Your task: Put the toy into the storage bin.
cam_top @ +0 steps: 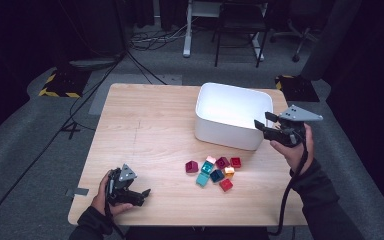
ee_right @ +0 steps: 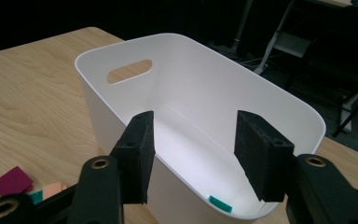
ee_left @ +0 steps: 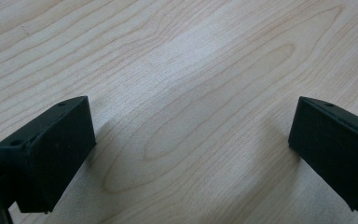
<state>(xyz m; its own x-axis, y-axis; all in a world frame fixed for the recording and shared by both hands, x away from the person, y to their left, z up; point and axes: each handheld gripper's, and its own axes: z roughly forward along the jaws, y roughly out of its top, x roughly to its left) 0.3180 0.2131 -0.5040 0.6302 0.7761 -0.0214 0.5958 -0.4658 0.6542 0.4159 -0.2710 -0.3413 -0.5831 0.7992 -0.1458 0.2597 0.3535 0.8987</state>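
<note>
The white bin (cam_top: 228,116) stands on the desk (cam_top: 145,130) near its far right corner, with a handle slot (ee_right: 129,71) cut in one end wall. The right gripper (cam_top: 263,125) hangs just above the bin's near right rim, its jaws set apart at a middling width with nothing between them. In the right gripper view a small teal block (ee_right: 220,204) lies on the bin floor, half hidden behind the near wall.

Just in front of the bin, toward the near edge, sits a cluster of blocks (cam_top: 214,171): dark red, maroon, red, teal, dark blue, pink and orange pieces packed close, some touching; their exact shapes are too small to make out. Nothing stands between them and the bin.

The left gripper (cam_top: 142,194) rests low at the near left corner of the desk, well apart from the blocks, jaws spread wide over bare wood and empty.

Past the far edge, the floor carries cables (cam_top: 150,37), chair legs (cam_top: 237,47) and yellow-black striped plates (cam_top: 60,85); the rest is lost in darkness.
</note>
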